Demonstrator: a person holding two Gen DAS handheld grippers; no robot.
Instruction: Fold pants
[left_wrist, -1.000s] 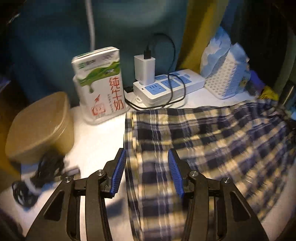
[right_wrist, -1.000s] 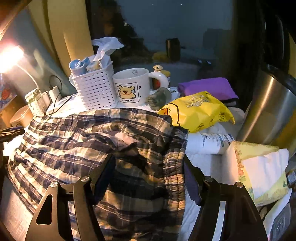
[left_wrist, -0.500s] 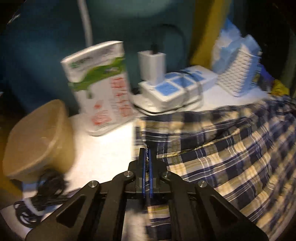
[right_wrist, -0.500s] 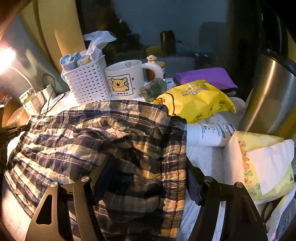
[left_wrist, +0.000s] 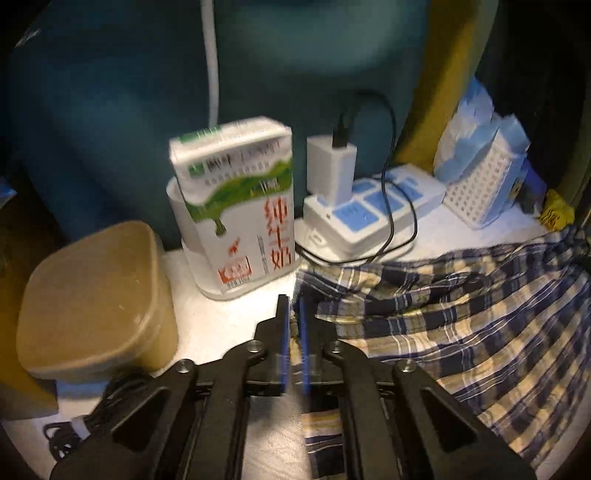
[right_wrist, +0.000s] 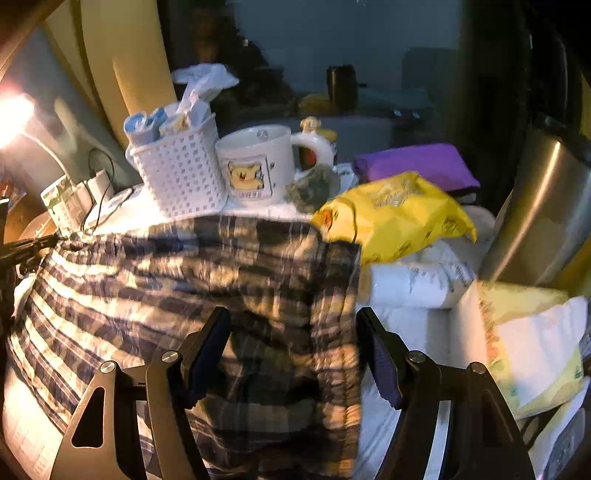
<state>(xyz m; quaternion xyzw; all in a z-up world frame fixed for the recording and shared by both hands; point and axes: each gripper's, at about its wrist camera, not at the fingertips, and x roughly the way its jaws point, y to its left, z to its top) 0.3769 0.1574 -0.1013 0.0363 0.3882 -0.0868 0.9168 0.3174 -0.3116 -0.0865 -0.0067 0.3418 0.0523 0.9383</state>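
The plaid pants (left_wrist: 461, 314) lie spread on the white table, blue, navy and cream checked. My left gripper (left_wrist: 291, 306) is shut on the pants' left edge, with cloth pinched between the blue pads. In the right wrist view the pants (right_wrist: 177, 280) fill the middle and left. My right gripper (right_wrist: 295, 328) is open, its jaws wide apart over the waistband end of the pants, near their right edge. The left gripper shows as a dark shape at the far left of the right wrist view (right_wrist: 22, 247).
A milk carton (left_wrist: 236, 218), power strip (left_wrist: 373, 206) with charger and cable, tan lidded box (left_wrist: 96, 299) and coiled cord (left_wrist: 85, 417) crowd the left. A white basket (right_wrist: 177, 173), bear mug (right_wrist: 255, 166), yellow bag (right_wrist: 395, 214), purple cloth (right_wrist: 417, 166), tissue packs (right_wrist: 532, 347) and steel container (right_wrist: 546, 210) crowd the right.
My left gripper shut on the pants' left edge and has drawn it back and up a little. The right gripper stayed open and moved slightly forward over the waistband.
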